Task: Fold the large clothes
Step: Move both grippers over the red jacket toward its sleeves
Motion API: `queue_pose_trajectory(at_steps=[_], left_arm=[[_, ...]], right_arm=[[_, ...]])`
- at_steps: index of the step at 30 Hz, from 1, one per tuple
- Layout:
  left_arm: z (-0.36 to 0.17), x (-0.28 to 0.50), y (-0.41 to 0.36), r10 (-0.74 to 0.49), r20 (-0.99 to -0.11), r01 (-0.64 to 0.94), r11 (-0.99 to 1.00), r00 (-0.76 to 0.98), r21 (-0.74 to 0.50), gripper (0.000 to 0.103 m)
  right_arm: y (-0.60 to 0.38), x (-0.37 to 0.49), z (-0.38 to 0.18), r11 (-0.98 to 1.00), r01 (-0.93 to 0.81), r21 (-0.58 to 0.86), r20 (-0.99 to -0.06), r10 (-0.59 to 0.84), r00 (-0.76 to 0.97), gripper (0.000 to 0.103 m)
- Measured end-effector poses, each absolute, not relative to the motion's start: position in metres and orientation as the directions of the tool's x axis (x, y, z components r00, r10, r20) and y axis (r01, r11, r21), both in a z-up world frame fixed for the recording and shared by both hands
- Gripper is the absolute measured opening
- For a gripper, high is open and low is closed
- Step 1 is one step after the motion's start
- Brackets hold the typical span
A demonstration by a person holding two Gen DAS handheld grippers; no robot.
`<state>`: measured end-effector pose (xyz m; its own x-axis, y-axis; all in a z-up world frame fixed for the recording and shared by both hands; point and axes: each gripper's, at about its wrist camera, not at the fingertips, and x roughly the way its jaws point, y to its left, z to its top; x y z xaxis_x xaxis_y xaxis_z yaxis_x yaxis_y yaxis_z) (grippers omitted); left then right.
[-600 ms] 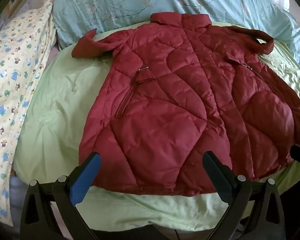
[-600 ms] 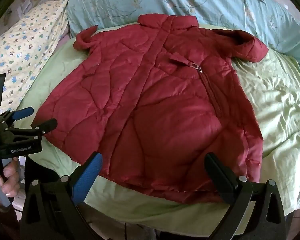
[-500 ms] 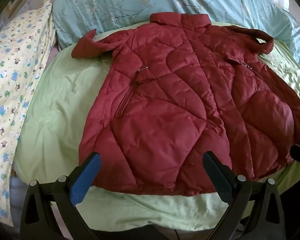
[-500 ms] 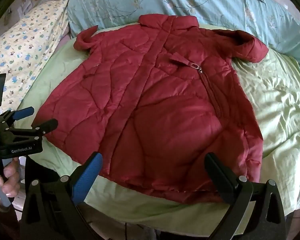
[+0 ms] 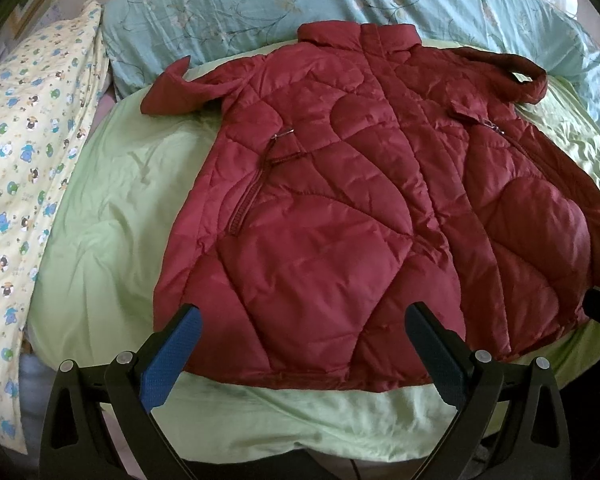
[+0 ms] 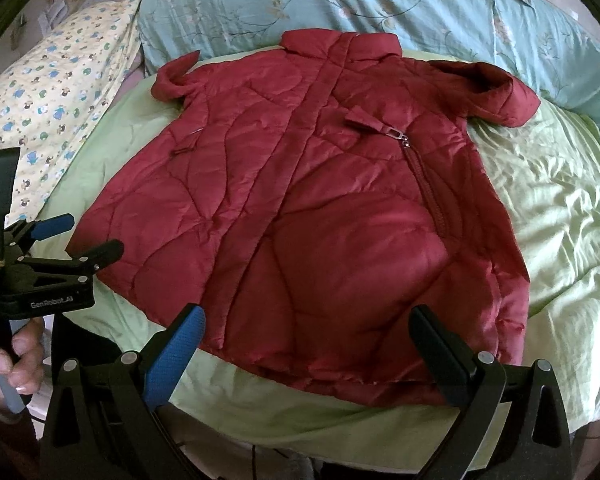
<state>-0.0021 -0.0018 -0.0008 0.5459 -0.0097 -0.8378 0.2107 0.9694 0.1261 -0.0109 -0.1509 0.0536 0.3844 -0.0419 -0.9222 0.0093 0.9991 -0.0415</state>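
A dark red quilted jacket [image 5: 352, 208] lies spread flat, front up, on a light green quilt [image 5: 112, 216], collar at the far side and hem towards me. It also shows in the right wrist view [image 6: 312, 216]. Both sleeves are folded short near the shoulders. My left gripper [image 5: 300, 320] is open and empty, just above the hem's left part. My right gripper [image 6: 306, 320] is open and empty above the hem's right part. The left gripper also shows from the side in the right wrist view [image 6: 80, 236], beside the jacket's left edge.
A teal floral duvet [image 5: 340, 4] lies along the far side of the bed. A yellow patterned blanket [image 5: 24, 160] lies on the left. The green quilt is crumpled on the right [image 6: 560, 208]. The bed's near edge [image 6: 340, 424] is just below the hem.
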Motion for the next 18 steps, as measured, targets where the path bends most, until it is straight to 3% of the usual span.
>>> queue_pose_trajectory(at_steps=[18], left_arm=[[-0.012,0.006,-0.002,-0.028,-0.873,0.226,0.97,0.487,0.095,0.102]], right_arm=[[-0.143,-0.007,0.053,0.999,0.009,-0.043,-0.924,-0.044,0.379,0.102]])
